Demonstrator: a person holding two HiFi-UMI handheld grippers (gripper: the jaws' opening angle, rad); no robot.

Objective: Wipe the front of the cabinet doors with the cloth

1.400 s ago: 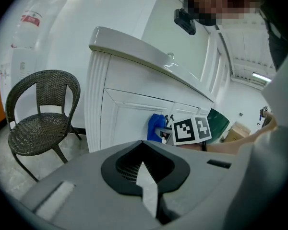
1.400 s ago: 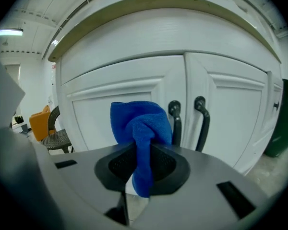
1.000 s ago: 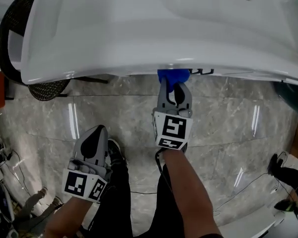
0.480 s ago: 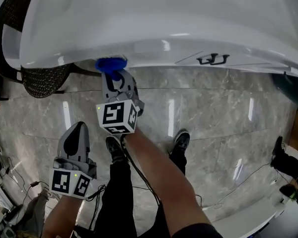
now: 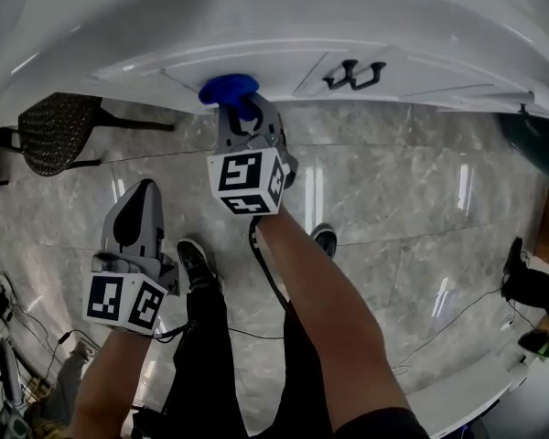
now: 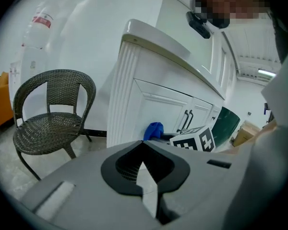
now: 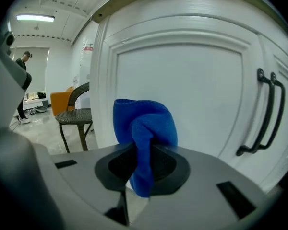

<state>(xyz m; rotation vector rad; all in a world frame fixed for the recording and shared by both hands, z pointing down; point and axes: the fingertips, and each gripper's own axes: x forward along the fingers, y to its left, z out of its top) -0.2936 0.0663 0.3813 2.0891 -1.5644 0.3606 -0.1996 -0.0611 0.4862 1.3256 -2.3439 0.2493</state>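
A blue cloth (image 7: 145, 128) is bunched between the jaws of my right gripper (image 7: 141, 164), which is shut on it. In the head view the cloth (image 5: 229, 90) presses against the white cabinet door (image 5: 247, 62) just left of the pair of black handles (image 5: 352, 73). The right gripper view shows the recessed door panel (image 7: 182, 95) right behind the cloth, with the handles (image 7: 264, 114) to the right. My left gripper (image 5: 135, 231) hangs lower left, away from the cabinet, shut with nothing in it. From the left gripper view the cloth (image 6: 154, 130) and the cabinet (image 6: 153, 109) are seen sideways.
A dark wicker chair (image 5: 59, 135) stands left of the cabinet, also in the left gripper view (image 6: 50, 114). The floor is grey marble tile (image 5: 412, 218) with cables (image 5: 457, 327) on it. The person's legs and shoes (image 5: 197, 263) are below. Another person's foot (image 5: 531, 286) shows at far right.
The view has tilted so the cabinet front and handles now show more. My right gripper with the cloth has shifted slightly right along the door; the left gripper has barely moved.
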